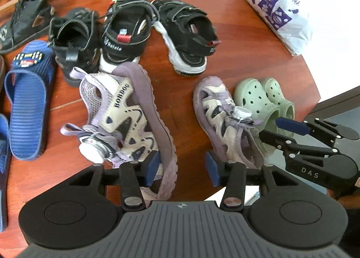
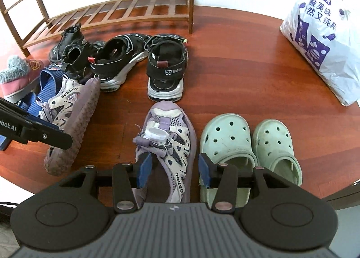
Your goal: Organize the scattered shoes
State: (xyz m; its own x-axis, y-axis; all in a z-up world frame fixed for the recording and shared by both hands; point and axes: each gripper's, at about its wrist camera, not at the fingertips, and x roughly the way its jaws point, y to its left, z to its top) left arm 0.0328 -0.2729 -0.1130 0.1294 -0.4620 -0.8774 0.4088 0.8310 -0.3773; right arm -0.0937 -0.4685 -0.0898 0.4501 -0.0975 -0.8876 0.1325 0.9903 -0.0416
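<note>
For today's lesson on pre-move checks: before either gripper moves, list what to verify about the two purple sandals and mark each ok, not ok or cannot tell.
1. Left gripper open: ok.
2. Right gripper open: ok.
3. Upright purple sandal between right gripper's fingers: ok.
4. Tipped purple sandal standing on its sole: not ok, it lies on its side.
5. Green clogs paired side by side: ok.
6. Shoe rack bottom shelf free: ok.

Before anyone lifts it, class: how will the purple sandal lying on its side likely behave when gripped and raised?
The tipped purple sandal has mesh and straps, so its upper will probably squash. The thick sole looks stiffer, likely the better place for the fingers. Its loose pull loops may dangle.
</note>
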